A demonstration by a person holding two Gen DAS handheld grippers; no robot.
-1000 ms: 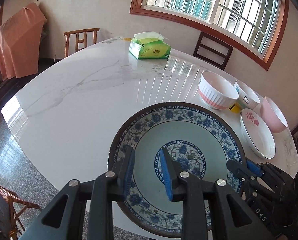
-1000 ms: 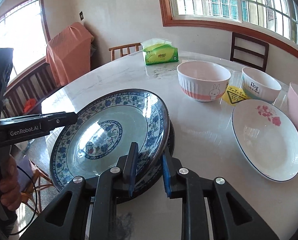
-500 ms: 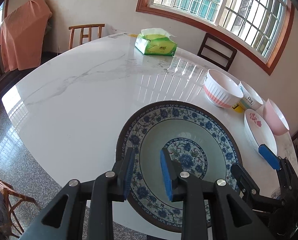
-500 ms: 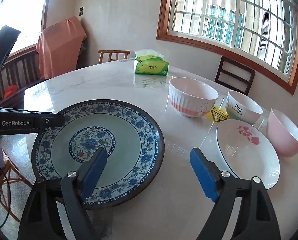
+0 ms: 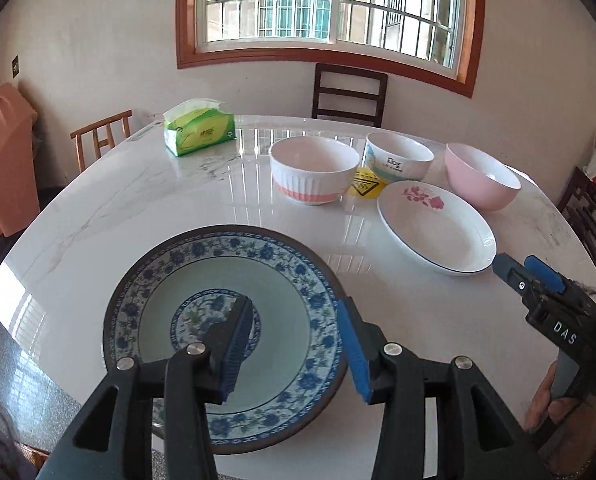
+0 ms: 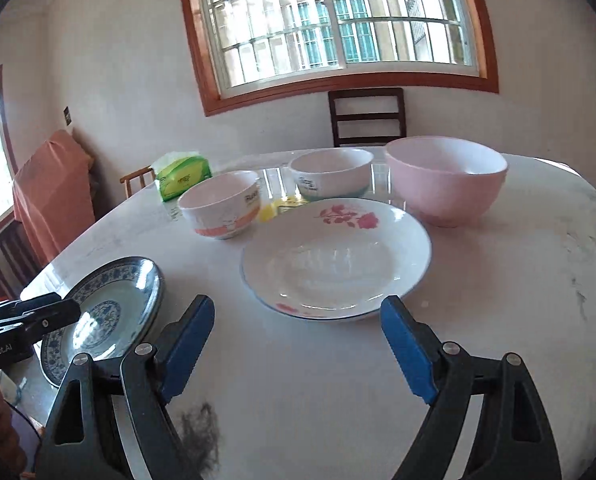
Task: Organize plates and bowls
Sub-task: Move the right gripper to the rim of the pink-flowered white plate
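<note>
Over the near edge of the table (image 5: 110, 208), the left claw (image 5: 296, 346) hung above the blue patterned plate (image 5: 282, 280), its jaws opening and parted by a moderate gap. Nothing was clamped between them: one blue pad showed over the plate's painted middle and the other over its far-side rim, but whether either pad touched the plate could not be told. That plate lay flat, with its near rim reaching just past the table's edge.

Farther along the same near edge, the right claw (image 6: 296, 346) stood with its jaws spread wide and empty, the bare marble between them. It pointed at the white plate with pink flowers (image 6: 336, 258), which sat just beyond the pads without touching them. In the left wrist view the right claw showed as a black tip with a blue pad, close beside that white plate's rim, with fingers (image 5: 546, 404) of the person's hand below it.

Behind the white plate, toward the far edge, three bowls stood upright: a white bowl with a pink band (image 5: 314, 170), a smaller white bowl with printed lettering (image 5: 398, 158), and a plain pink bowl (image 5: 480, 176). A yellow label (image 5: 364, 186) lay between the two white bowls. A green tissue pack (image 5: 198, 130) rested near the far edge.
</note>
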